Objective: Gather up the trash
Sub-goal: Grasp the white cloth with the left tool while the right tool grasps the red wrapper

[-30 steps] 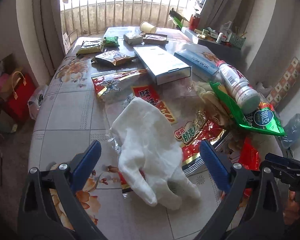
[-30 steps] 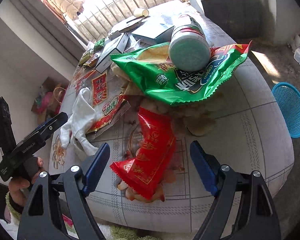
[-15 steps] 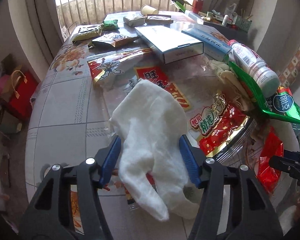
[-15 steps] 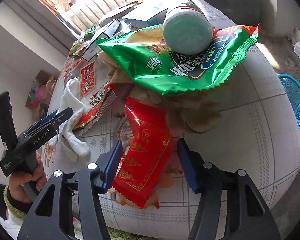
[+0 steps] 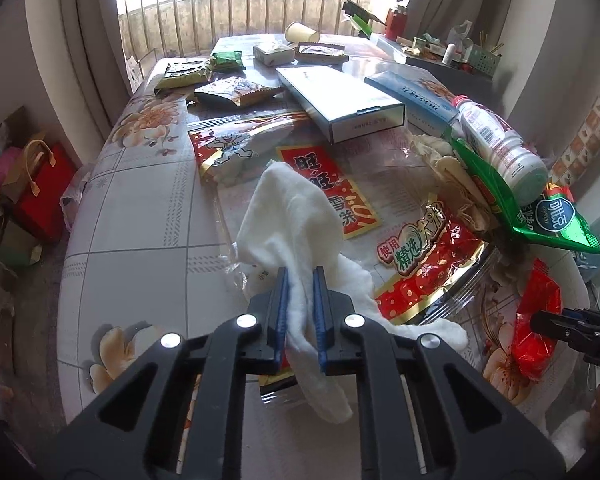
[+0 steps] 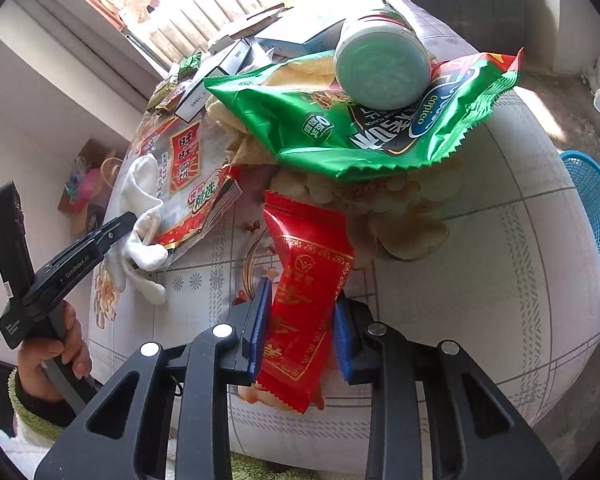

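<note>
Scene: I stand at a cluttered desk (image 5: 140,216) with a flowered cover, a gripper in each hand, clearing wrappers and scraps. My landmark is the green chip bag (image 6: 340,120), pinned under a lying bottle (image 6: 382,68).

Left gripper: my left gripper (image 5: 300,312) is closing to a narrow gap on the white cloth (image 5: 292,216), a fold of which is bunched between the blue pads. The cloth lies well to the window-curtain side of the green chip bag, draped over a red-and-gold wrapper (image 5: 420,264).

Right gripper: my right gripper (image 6: 300,320) is closing on the red snack packet (image 6: 308,280); the pads meet its two long edges. The packet lies just below the green chip bag, toward the desk's near edge, its top end touching loose chips (image 6: 400,216) spilled from under the bag.

Doing it well: I judge both grips are mid-squeeze, so I should finish closing before lifting. The cloth is limp; I would lift straight up so its tail clears the wrapper beneath without dragging it. The packet is slick foil, so a firm pinch across its middle seems wise.

Risk: pulling the packet sideways may scatter chips.

Where it goes: a blue basket (image 6: 596,208) stands on the floor beyond the desk, on the far side of the green chip bag from the cloth; likely the bin.
</note>
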Tool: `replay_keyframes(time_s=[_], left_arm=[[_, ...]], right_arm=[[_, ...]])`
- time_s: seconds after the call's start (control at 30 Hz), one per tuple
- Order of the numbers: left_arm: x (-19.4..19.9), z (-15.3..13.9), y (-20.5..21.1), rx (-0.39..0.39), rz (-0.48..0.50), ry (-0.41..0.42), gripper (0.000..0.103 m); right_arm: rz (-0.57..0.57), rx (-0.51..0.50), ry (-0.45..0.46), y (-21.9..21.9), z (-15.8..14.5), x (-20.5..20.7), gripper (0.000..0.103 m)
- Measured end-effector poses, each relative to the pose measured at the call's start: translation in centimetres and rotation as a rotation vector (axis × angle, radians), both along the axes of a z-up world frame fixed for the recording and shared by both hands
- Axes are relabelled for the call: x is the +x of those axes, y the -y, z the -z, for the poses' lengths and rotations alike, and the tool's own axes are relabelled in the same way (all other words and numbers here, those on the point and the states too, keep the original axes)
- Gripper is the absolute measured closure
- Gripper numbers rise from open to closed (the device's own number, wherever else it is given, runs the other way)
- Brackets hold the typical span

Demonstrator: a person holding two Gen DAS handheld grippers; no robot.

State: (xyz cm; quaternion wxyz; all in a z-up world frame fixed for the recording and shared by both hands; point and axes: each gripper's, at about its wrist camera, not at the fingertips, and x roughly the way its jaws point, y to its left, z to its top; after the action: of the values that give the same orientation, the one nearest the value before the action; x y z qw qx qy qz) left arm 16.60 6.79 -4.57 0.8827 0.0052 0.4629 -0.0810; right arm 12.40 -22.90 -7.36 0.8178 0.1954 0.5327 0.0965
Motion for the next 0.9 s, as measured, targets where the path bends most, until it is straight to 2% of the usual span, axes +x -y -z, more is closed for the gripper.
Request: replay_keyframes(time_s=[0.27, 0.6, 0.9], left_arm=[[-1.5, -2.1, -0.9, -0.017, -0.012, 0.058, 0.095], [-4.1, -5.8, -1.3, -0.036, -0.022, 0.139, 0.095], [-7.1, -10.7, 0.6, -0.053, 0.054, 0.245, 0.096]], right_arm=[[-0.013, -0.006, 0.050, 0.2, -1.3, -0.9, 0.085], [-0.048, 0.012, 0.129, -0.3, -3.2, -2.5, 0.089], [-0.088, 0.046, 0.268, -0.2, -6.9, -5.4, 0.090]])
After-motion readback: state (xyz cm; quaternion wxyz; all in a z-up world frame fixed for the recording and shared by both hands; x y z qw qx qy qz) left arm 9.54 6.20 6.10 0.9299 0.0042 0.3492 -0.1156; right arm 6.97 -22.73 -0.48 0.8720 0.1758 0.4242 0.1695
